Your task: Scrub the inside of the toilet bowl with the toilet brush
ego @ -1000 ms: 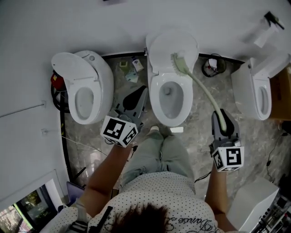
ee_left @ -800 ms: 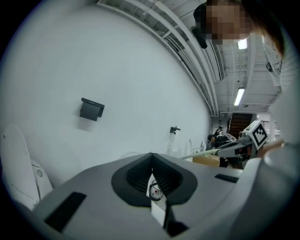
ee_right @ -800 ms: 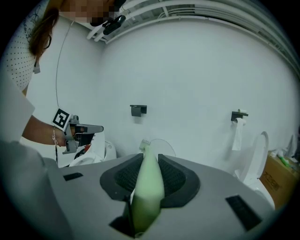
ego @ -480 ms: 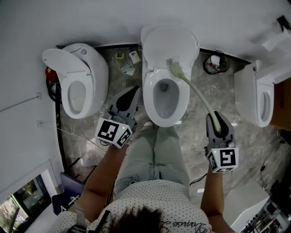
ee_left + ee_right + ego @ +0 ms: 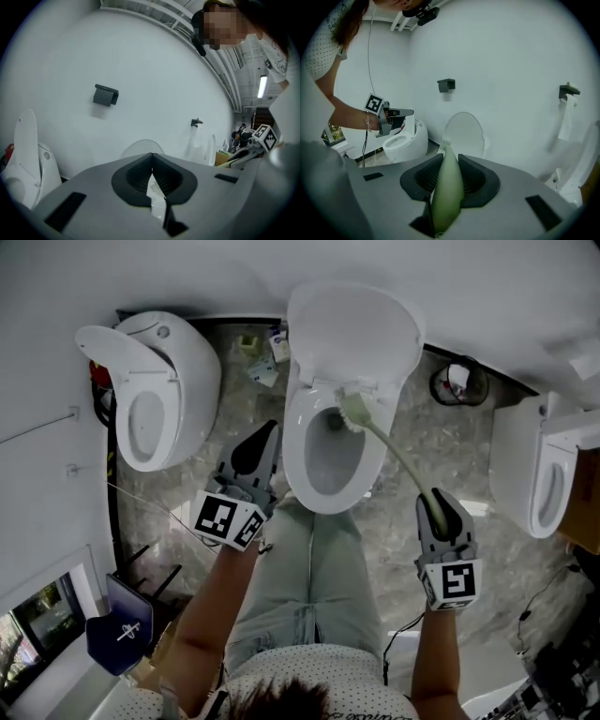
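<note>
Toilet bowl (image 5: 319, 467) mouth open, lid (image 5: 352, 334) upright behind.

toilet bowl (image 5: 291, 460): glossy ceramic-look | toilet brush (image 5: 447, 183): smooth plastic | floor (image 5: 441, 442): polished marble-look stone

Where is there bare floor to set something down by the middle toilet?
Bare floor lies between the middle toilet and right toilet. Toward the left toilet it is crowded: small clutter by the wall, left tongs overhead.

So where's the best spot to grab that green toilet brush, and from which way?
Grab the toilet brush by its thick handle end, coming from the person's side. Its bristle head sits at the back of the toilet bowl, and the shaft is thin and curved; the fat end fills the jaws. The right gripper holds it there.
</note>
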`<state>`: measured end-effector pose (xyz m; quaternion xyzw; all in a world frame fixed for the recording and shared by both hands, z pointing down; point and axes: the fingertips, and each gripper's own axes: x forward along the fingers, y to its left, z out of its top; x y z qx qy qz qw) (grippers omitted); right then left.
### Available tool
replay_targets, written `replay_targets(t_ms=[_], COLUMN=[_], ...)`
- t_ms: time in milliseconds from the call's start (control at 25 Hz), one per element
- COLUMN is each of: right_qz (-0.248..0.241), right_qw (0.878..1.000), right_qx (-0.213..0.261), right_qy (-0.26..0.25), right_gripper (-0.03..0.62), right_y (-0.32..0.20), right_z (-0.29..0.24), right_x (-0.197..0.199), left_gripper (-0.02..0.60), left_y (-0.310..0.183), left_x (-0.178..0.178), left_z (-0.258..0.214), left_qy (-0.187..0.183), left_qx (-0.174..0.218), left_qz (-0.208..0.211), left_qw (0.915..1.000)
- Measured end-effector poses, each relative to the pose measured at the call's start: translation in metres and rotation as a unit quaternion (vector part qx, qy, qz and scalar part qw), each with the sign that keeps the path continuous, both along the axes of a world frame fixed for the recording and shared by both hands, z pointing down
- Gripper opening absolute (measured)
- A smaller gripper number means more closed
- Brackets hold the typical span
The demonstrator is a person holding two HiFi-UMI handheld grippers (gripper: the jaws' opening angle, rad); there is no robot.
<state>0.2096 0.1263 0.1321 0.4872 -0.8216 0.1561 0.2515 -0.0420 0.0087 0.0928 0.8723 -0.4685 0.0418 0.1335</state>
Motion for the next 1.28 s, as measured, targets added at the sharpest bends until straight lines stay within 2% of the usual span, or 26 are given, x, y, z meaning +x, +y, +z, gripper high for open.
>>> replay_targets(t_ms=[120,240,480,720,1000,1280], right_qz=[-0.018,-0.017,-0.029,-0.005,0.047,0.081], right_qw=[1.000,0.999,0.997,0.995,0.990,0.986], right_qx=[-0.010,-0.031,-0.067,-0.100,-0.132,-0.145], right_qy=[0.005,0.004,0.014,-0.001,-0.006,0.001], right_gripper=[0.109,0.109,0.109,0.109,0.109,0.109], right_y=[0.000,0.002,0.008,0.015,0.003,-0.012], right_z=[0.026,0.053,0.111,0.179,0.263,0.316], right_x=[0.004,0.010,0.004,-0.014,-0.037,-0.050], left_gripper=[0.003,0.003,0.003,0.003,0.003,0.003], left_y=[-0.007,-0.011,-0.017,-0.023,-0.019,-0.018], left_x=[-0.003,-0.008,-0.015,-0.023,-0.025,-0.033], left_z=[0.027,0.054,0.111,0.163,0.226,0.274], left_qy=[0.009,0.009,0.006,0.020,-0.002,-0.017], left_qx=[-0.013,-0.023,-0.044,-0.057,-0.070,-0.081], left_qz=[-0.019,-0.032,-0.035,-0.033,-0.014,-0.008], left_qw=[0.9997,0.9992,0.9984,0.9976,0.9974,0.9965])
